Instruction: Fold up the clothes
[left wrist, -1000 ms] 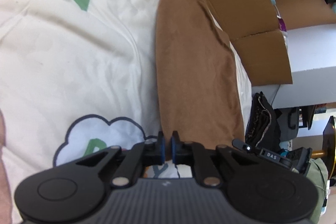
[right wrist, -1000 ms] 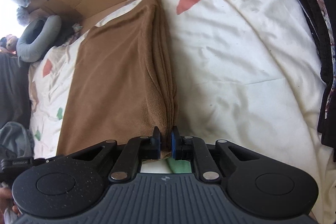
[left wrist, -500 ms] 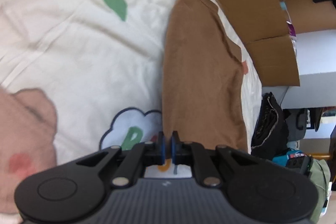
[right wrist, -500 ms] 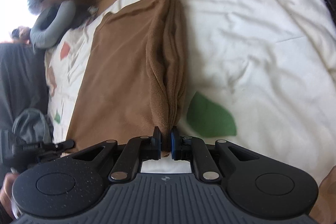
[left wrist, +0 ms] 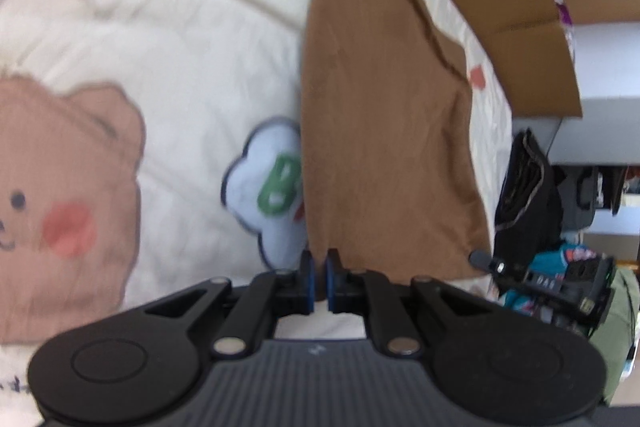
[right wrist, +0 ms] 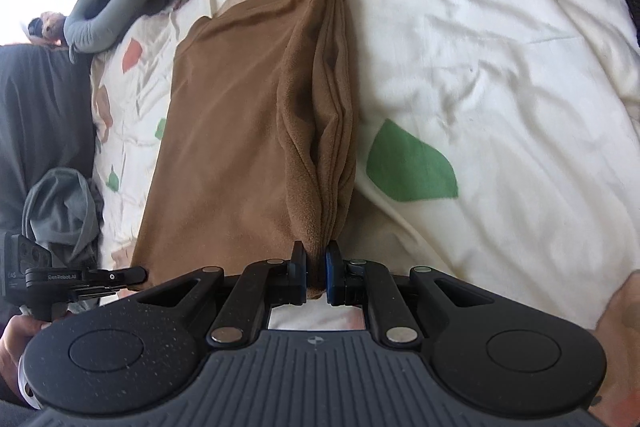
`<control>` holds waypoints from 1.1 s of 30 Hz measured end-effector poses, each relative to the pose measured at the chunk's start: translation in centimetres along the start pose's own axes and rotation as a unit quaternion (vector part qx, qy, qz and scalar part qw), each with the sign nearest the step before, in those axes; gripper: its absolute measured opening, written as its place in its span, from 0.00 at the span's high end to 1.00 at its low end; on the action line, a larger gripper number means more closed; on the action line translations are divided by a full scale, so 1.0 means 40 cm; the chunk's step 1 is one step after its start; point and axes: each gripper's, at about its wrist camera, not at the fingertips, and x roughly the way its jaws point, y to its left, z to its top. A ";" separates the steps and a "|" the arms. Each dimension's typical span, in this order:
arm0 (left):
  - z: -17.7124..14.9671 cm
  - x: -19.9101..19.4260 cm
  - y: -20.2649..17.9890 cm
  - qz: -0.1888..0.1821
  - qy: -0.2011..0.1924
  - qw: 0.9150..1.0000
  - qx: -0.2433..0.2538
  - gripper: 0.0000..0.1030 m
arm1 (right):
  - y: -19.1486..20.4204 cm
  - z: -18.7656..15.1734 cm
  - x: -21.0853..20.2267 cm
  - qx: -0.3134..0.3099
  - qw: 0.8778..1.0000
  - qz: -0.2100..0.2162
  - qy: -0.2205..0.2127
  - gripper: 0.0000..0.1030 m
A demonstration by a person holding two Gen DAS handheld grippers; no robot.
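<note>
the brown cloth (right wrist: pixel 240 131) lay folded on the cream bed cover (right wrist: pixel 500 67). the left gripper (left wrist: pixel 319 277) was pinched tight on one near corner of it. the right gripper (right wrist: pixel 316 273) was pinched tight on the other near corner, where the folded layers bunched up between its blue pads (right wrist: pixel 331 275).
</note>
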 end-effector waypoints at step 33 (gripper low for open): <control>0.067 -0.010 0.002 0.033 -0.024 0.999 0.034 0.50 | 0.021 0.046 -0.024 -0.041 0.996 -0.072 -0.025 0.51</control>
